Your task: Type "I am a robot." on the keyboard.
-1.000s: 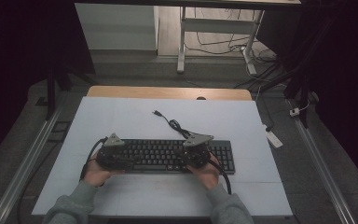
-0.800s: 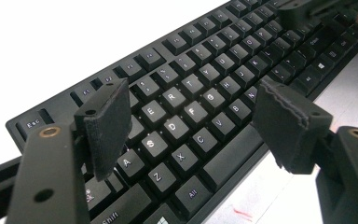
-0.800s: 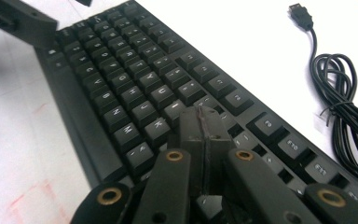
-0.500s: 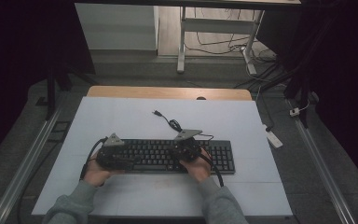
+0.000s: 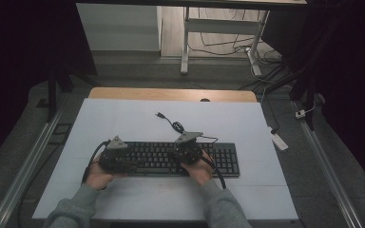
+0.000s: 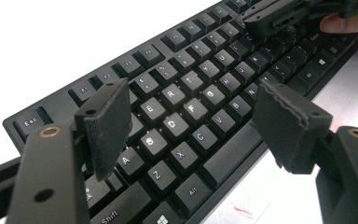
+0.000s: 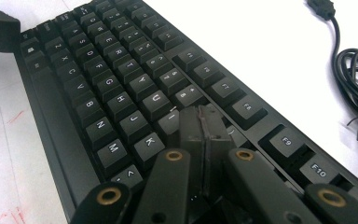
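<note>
A black keyboard (image 5: 171,159) lies across the near part of the white table (image 5: 123,118). My left gripper (image 5: 119,156) hovers over its left end. In the left gripper view this gripper (image 6: 198,116) is open, its two pads (image 6: 109,121) spread above the letter keys with nothing between them. My right gripper (image 5: 186,149) is over the keyboard's middle. In the right gripper view it (image 7: 204,123) is shut, pads pressed together, tips down among the keys near the upper letter rows. Each gripper is held by a hand in a grey sleeve.
The keyboard's black cable (image 5: 173,124) lies coiled on the table just behind it, its plug (image 7: 319,8) loose. A white power strip (image 5: 279,140) rests off the table's right edge. Metal rails (image 5: 33,156) run along both sides.
My right gripper has moved left along the keyboard, from its right part to the middle, and a little lower. The left gripper has stayed put.
</note>
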`<action>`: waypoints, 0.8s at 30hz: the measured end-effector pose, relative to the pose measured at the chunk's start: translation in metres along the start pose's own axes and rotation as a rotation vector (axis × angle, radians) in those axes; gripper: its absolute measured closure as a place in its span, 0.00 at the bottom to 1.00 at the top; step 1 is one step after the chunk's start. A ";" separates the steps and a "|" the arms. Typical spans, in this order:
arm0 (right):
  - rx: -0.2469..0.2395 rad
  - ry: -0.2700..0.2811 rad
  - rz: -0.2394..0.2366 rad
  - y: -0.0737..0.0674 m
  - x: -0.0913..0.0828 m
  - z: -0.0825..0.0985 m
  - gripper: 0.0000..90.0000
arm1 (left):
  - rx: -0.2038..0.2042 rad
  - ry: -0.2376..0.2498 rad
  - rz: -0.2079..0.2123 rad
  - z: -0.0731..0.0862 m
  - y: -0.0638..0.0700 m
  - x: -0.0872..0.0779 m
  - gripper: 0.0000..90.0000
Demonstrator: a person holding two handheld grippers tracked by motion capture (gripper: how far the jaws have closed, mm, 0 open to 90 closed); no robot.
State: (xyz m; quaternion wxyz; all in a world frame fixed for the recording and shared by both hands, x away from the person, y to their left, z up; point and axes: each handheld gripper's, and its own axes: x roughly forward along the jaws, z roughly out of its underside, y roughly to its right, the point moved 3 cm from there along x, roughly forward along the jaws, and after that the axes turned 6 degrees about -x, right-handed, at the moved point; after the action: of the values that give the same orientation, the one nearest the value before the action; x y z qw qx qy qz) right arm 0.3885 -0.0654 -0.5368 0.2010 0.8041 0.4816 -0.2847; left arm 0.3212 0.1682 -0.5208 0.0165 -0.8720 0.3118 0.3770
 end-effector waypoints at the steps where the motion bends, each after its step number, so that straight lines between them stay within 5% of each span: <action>1: 0.002 0.003 0.000 -0.001 0.001 0.000 0.99 | 0.000 0.000 0.000 0.000 0.000 0.000 0.32; 8: 0.016 -0.027 -0.005 0.000 0.003 -0.001 0.99 | 0.001 0.000 -0.001 0.000 0.000 0.000 0.32; 15: 0.007 0.027 0.004 -0.001 -0.012 -0.006 0.99 | 0.003 0.004 -0.001 0.000 0.000 0.000 0.32; 24: 0.029 0.072 0.017 0.000 -0.041 0.003 0.78 | 0.002 0.005 -0.005 0.000 0.000 0.000 0.32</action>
State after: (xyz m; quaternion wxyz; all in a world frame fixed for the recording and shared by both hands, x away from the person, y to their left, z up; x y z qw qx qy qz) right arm 0.3723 -0.0941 -0.5130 0.1745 0.8207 0.4776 -0.2607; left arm 0.3213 0.1685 -0.5202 0.0177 -0.8738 0.3100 0.3742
